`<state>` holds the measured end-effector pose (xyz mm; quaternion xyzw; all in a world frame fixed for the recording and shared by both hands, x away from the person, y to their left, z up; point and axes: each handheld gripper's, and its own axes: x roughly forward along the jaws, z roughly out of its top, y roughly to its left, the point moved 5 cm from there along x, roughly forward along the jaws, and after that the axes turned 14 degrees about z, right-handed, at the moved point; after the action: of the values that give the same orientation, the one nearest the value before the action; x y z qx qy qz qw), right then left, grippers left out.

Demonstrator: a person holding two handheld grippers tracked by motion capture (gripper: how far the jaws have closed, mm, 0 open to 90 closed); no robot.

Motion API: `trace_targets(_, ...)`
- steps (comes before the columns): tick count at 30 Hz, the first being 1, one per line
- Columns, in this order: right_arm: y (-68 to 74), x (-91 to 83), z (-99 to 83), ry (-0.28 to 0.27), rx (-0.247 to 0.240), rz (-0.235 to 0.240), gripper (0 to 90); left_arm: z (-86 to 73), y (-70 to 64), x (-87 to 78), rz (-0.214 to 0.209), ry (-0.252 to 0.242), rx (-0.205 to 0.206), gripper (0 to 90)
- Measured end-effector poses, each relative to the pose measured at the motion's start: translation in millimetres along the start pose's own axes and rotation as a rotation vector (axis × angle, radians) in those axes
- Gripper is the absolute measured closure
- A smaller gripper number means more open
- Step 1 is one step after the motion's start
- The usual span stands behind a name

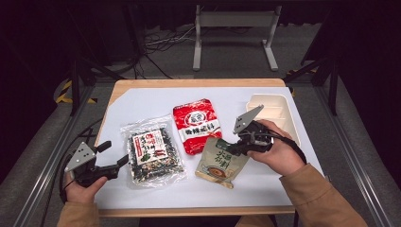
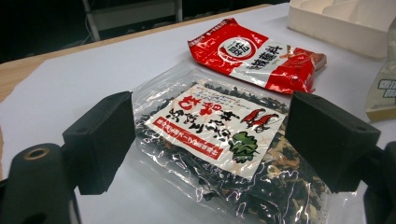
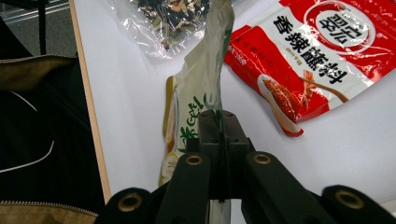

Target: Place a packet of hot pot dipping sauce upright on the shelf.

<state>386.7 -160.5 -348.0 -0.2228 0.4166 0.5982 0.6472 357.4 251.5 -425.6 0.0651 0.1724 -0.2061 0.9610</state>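
White paper covers the wooden table [image 1: 118, 90], dark floor and cables behind it. At the near right, the right gripper [image 1: 235, 147] is clamped on the upper edge of a green-and-cream packet [image 1: 221, 163] — the right gripper view shows its jaws pressed together on the thin film. The left gripper [image 1: 113, 156] waits at the table's left edge, jaws spread wide, just beside a clear bag of dark dried mix [image 1: 153, 153]. A red seasoning packet [image 1: 197, 125] lies between them — a cream tray [image 1: 288, 118] sits far right.

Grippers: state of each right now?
Left gripper: open, holding nothing, aimed at the clear seaweed packet.
Right gripper: closed on the green-and-cream pouch edge.
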Motion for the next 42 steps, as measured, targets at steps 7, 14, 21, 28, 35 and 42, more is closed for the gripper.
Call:
trace_targets(7, 3.9, -14.7, 7.0, 0.012, -0.051, -0.037, 89.5, -0.1, 1.0, -0.1, 0.002, -0.001, 0.000, 16.5)
trace_targets(14, 2.9, -30.4, 11.5, 0.001, -0.069, -0.073, 89.5, -0.1, 1.0, 0.0, 0.002, 0.000, 0.000, 16.5)
trace_targets(21, 0.8, -37.9, 13.1, -0.003, -0.075, -0.090, 89.5, -0.2, 1.0, 0.1, 0.002, 0.002, -0.001, 16.5)
trace_targets(28, -2.6, -49.6, 15.3, -0.002, -0.064, -0.114, 89.4, -0.5, 1.1, 0.1, 0.004, 0.006, -0.002, 16.5)
trace_targets(35, -4.5, -59.3, 18.2, -0.007, -0.062, -0.128, 89.5, -0.8, 1.2, 0.0, 0.004, 0.008, -0.001, 16.5)
trace_targets(42, -8.3, -72.3, 20.6, 0.002, -0.059, -0.168, 89.5, -1.1, 1.2, -0.6, 0.005, 0.006, -0.004, 16.5)
